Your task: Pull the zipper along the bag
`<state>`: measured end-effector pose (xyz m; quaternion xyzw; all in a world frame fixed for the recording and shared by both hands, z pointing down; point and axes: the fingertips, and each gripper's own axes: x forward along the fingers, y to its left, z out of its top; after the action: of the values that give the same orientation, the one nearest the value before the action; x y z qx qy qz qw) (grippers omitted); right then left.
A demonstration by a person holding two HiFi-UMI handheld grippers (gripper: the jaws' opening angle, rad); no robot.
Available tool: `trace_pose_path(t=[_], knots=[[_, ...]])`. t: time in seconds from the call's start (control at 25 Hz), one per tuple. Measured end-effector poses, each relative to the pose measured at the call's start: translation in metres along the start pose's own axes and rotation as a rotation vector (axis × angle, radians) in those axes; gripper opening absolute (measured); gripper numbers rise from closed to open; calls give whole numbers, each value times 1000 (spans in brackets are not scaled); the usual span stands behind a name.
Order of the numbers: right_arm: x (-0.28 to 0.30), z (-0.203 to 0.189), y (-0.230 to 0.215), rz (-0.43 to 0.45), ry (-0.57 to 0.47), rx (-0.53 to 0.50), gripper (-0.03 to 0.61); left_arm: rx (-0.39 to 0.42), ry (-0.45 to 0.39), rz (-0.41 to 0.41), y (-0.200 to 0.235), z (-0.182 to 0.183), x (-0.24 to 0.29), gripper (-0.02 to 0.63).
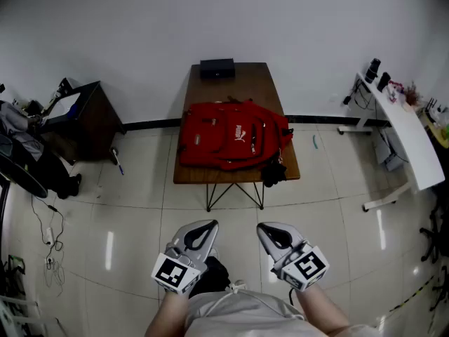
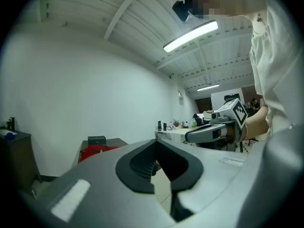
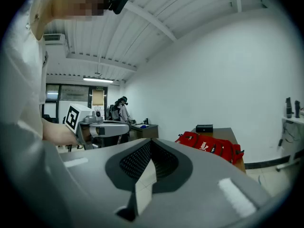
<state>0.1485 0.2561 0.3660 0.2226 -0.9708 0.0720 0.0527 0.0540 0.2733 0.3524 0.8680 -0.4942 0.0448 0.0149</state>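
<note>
A red backpack lies flat on a small brown table, far ahead of me; a black part of it hangs at the table's front right edge. The zipper pull is too small to make out. Both grippers are held close to my body, well short of the table. My left gripper has its jaws together with nothing in them, and so does my right gripper. The left gripper view shows the backpack far off and the right gripper alongside. The right gripper view shows the backpack as well.
A black box sits at the table's far end against the white wall. A dark cabinet with clutter stands at the left, a white desk at the right. Cables lie on the tiled floor at the left.
</note>
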Motion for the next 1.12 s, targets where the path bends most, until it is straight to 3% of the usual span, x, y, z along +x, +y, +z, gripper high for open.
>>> trace_pose_path(t=[0.28, 0.8, 1.12], knots=[[66, 1, -48, -9, 22, 34, 6, -33, -15, 14, 78, -20, 42, 6], [249, 53, -176, -125, 13, 26, 6, 11, -1, -95, 284, -7, 159, 6], [308, 44, -205, -113, 66, 12, 6, -27, 85, -141, 338, -39, 202, 6]])
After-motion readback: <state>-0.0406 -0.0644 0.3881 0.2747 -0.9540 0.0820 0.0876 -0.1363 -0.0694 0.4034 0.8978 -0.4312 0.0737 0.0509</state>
